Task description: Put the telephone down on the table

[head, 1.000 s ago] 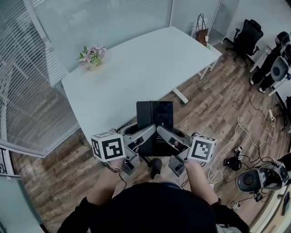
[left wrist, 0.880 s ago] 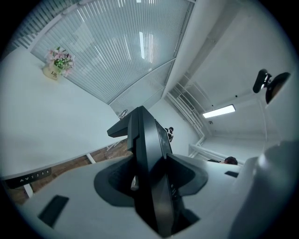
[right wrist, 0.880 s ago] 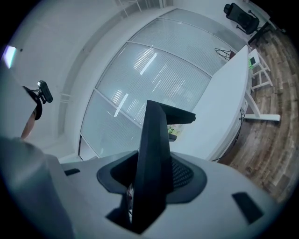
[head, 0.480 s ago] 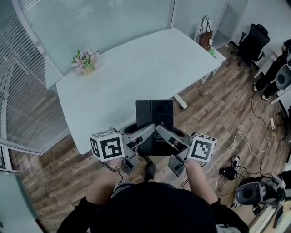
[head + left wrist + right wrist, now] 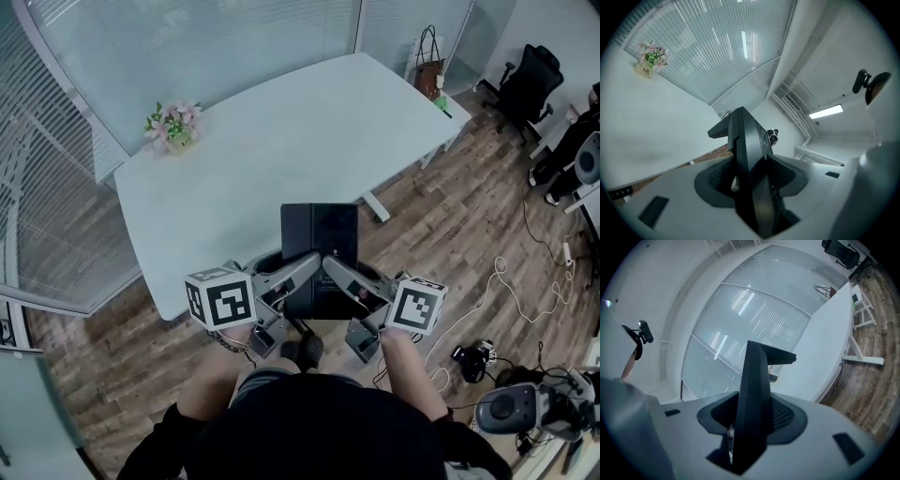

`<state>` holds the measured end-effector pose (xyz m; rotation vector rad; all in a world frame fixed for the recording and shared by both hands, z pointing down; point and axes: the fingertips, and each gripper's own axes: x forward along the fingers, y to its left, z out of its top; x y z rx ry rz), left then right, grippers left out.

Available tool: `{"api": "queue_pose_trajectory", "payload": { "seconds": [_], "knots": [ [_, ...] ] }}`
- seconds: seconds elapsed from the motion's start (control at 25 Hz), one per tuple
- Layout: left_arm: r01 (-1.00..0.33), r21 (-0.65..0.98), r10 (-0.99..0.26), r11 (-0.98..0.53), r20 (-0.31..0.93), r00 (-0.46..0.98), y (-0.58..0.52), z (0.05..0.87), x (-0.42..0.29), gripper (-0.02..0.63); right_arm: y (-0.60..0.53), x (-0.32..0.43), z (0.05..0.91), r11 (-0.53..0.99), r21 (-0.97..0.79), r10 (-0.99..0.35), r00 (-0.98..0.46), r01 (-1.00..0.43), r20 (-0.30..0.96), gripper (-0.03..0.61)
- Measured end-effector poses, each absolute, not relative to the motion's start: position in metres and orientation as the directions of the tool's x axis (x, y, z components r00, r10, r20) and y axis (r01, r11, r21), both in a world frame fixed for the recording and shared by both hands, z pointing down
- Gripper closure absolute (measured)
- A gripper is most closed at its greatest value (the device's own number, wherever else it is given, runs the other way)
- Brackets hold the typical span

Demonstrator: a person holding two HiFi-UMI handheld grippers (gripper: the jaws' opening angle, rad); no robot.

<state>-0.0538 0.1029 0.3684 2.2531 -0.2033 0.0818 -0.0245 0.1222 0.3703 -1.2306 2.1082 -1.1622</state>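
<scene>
**Black telephone held up by both tools**

From the head view, the flat black plastic telephone [image 5: 319, 239] was up in the air by the near edge of the big white table [image 5: 281, 131]. The left gripper [image 5: 302, 270] and right gripper [image 5: 339, 270] each pinched one side.

In the left gripper view, the jaws squeezed the telephone's edge.

In the right gripper view, the jaws squeezed it too.

This is an office, with a white meeting table [image 5: 281, 131], glass partitions [image 5: 216, 47] and a swivel chair [image 5: 528, 80].

White table [image 5: 281, 141]; small flower pot [image 5: 171, 127] standing at far left corner.
</scene>
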Motion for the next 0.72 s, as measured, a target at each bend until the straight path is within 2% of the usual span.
{"api": "queue_pose_trajectory", "payload": {
  "seconds": [0.72],
  "knots": [
    [-0.169, 0.759, -0.098, -0.629, 0.138, 0.986, 0.100, 0.368, -0.061, 0.393, 0.121, -0.031, 0.371, 0.234, -0.834, -0.870, -0.490, -0.499, 0.049, 0.393]
  ]
}}
